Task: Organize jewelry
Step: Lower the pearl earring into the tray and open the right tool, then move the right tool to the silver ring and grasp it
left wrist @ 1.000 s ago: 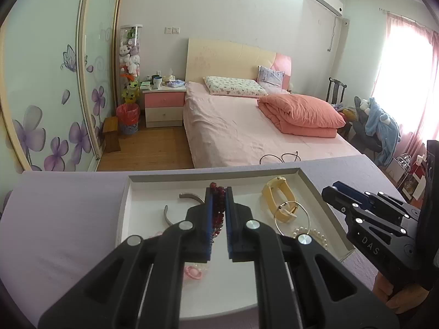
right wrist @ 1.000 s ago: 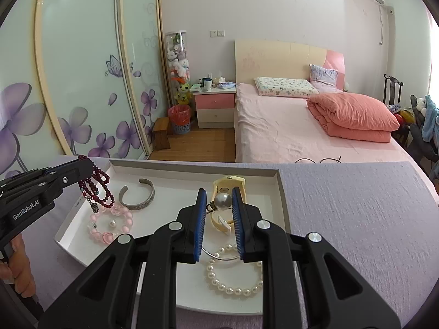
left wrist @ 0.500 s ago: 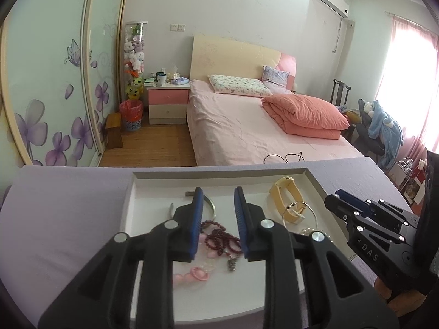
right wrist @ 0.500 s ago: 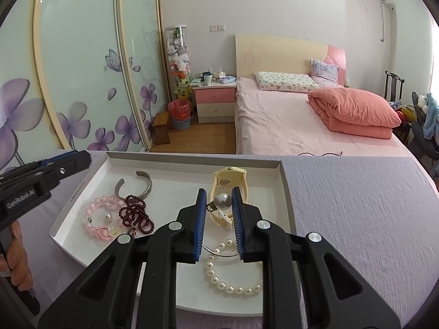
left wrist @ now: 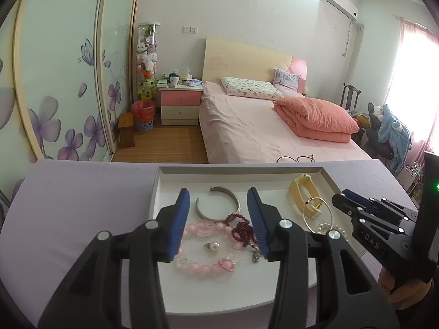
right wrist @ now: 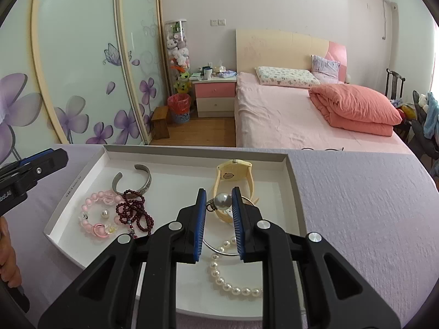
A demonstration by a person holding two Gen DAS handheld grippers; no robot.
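Two grippers are in my views: my left gripper (left wrist: 218, 219) stands wide and empty above the white tray (right wrist: 290, 170), while my right gripper (right wrist: 219, 208) is clamped on a pearl ring (right wrist: 222, 201). Its black body hides part of the pearl necklace (right wrist: 233, 288) and silver hoop bangle (right wrist: 219, 250) at the tray's near right corner. Toward the far edge lie a silver cuff bangle (right wrist: 137, 181) and a yellow watch (right wrist: 233, 175). Along the left edge a pink bead bracelet (right wrist: 96, 213) circles a loose pearl stud (right wrist: 104, 213), with dark red beads (right wrist: 134, 211) touching it. Small print on the tray's left wall is unreadable; "DAS" marks the right gripper's side in the left view.
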